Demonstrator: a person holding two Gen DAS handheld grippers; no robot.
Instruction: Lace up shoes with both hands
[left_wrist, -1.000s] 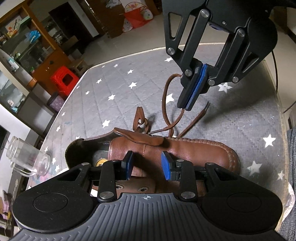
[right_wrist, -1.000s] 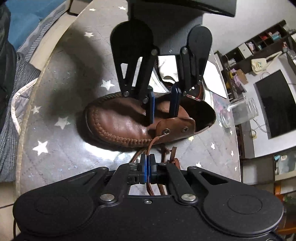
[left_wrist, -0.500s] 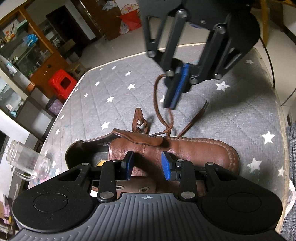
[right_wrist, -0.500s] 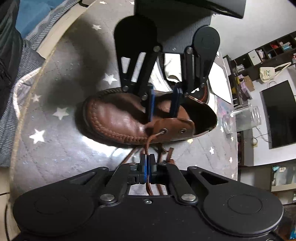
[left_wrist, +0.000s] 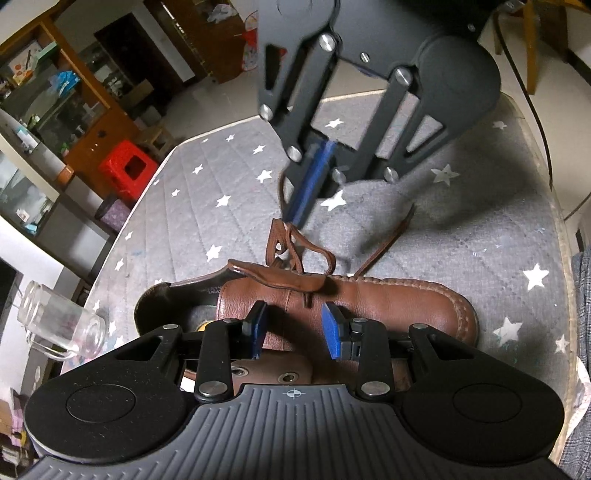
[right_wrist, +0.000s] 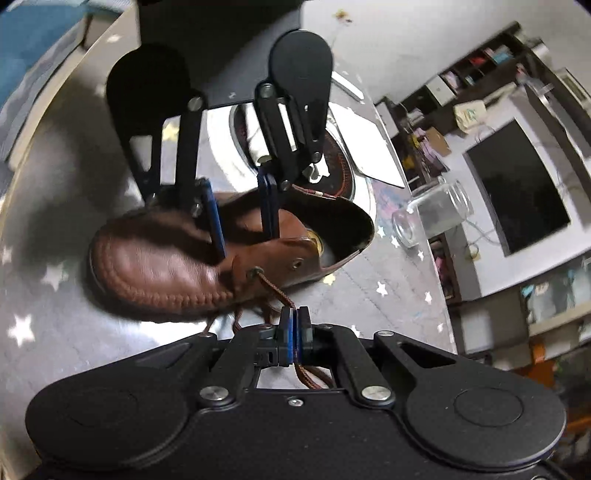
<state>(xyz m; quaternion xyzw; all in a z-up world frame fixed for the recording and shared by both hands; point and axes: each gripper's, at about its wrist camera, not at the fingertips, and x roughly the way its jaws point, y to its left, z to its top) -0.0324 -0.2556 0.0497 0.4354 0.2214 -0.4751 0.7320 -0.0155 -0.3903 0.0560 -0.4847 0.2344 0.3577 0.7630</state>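
Observation:
A brown leather shoe (left_wrist: 388, 306) lies on its sole on the grey starred cloth, toe to the right in the left wrist view. My left gripper (left_wrist: 294, 326) stands open astride the tongue, its fingertips down on the upper (right_wrist: 155, 266); nothing is clasped between the pads. My right gripper (right_wrist: 294, 325) is shut on the brown lace (right_wrist: 275, 291), which runs taut from the front eyelet of the side flap into its pads. From the left wrist view the right gripper (left_wrist: 306, 206) hangs beyond the shoe, above loose loops of lace (left_wrist: 295, 240).
A clear glass jar (left_wrist: 62, 325) lies on its side near the table's edge by the heel. A second shoe (right_wrist: 332, 147) with white paper stuffed in it sits behind. A red stool (left_wrist: 129, 171) stands on the floor past the table.
My right gripper has shifted sideways and rolled, drawing the lace along; the tall lace loop beyond the shoe has flattened. The left gripper and the shoe have stayed put.

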